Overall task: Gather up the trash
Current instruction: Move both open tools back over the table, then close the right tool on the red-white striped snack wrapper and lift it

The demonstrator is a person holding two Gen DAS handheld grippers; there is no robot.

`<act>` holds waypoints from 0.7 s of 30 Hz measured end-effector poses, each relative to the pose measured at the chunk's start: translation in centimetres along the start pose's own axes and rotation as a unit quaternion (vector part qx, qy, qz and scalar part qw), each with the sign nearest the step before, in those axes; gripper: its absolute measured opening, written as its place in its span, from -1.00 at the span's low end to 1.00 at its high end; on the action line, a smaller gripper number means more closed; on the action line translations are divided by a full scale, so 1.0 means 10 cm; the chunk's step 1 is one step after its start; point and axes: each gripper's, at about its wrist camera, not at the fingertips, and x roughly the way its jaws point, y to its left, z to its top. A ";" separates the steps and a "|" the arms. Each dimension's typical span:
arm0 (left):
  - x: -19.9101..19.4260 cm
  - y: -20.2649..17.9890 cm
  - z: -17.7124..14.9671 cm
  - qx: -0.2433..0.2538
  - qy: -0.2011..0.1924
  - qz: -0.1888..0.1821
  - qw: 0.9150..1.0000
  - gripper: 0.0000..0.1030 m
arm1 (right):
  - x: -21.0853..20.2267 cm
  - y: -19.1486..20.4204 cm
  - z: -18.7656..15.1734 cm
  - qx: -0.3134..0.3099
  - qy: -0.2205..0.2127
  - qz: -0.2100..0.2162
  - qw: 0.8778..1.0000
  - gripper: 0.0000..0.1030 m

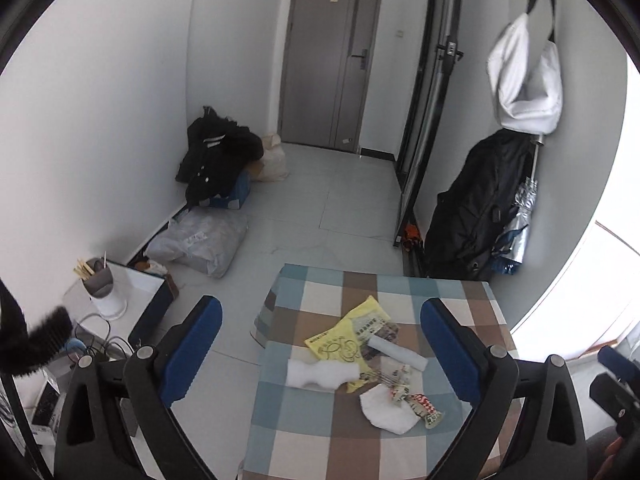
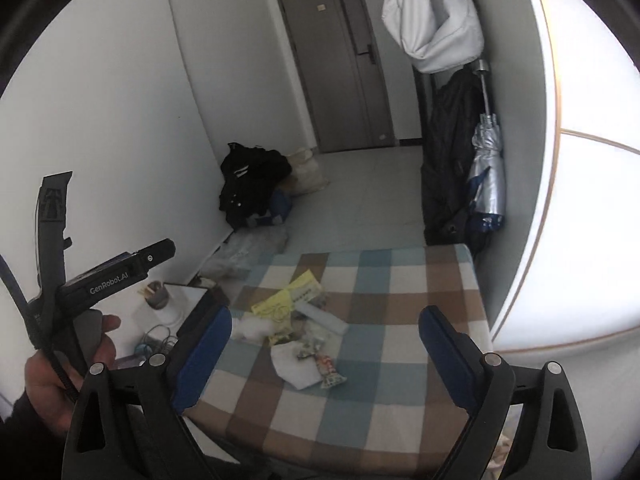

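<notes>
1. Looking along the left claw (image 1: 320,344), its blue pads stand wide apart and grip nothing; below them, on the checked worktop (image 1: 320,452), lies the trash: a yellow leaflet (image 1: 340,340), white foam (image 1: 320,374), a crumpled tissue (image 1: 386,410) and wrappers (image 1: 420,406).
2. From the right wrist, the right claw (image 2: 324,346) likewise hangs wide open and empty over the same heap, yellow leaflet (image 2: 286,300) at its far side.

bare checked cloth on the table (image 1: 308,436) lies open at 6 o'clock of the trash pile (image 1: 372,368). at 9 o'clock the side stand's cup (image 1: 102,286) and cables crowd the edge; at 1 o'clock the hanging coat (image 1: 476,204) blocks.
</notes>
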 end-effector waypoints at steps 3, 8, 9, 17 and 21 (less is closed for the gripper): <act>0.11 0.15 0.00 -0.019 0.011 -0.004 1.000 0.91 | 0.19 0.09 0.00 -0.022 0.024 0.010 0.999 0.85; 0.18 0.37 -0.06 -0.043 -0.016 0.001 0.999 0.91 | 0.59 0.14 0.02 -0.057 0.060 0.027 0.996 0.85; 0.21 0.47 -0.06 -0.061 -0.014 0.003 0.998 0.91 | 0.69 0.14 0.01 -0.061 0.070 0.030 0.995 0.85; 0.54 0.71 0.01 -0.093 0.054 -0.007 0.994 0.91 | 1.51 0.09 -0.08 -0.086 0.148 0.050 0.984 0.84; 0.64 0.73 0.01 -0.092 0.074 0.000 0.993 0.91 | 1.90 0.04 -0.20 -0.086 0.188 0.057 0.977 0.82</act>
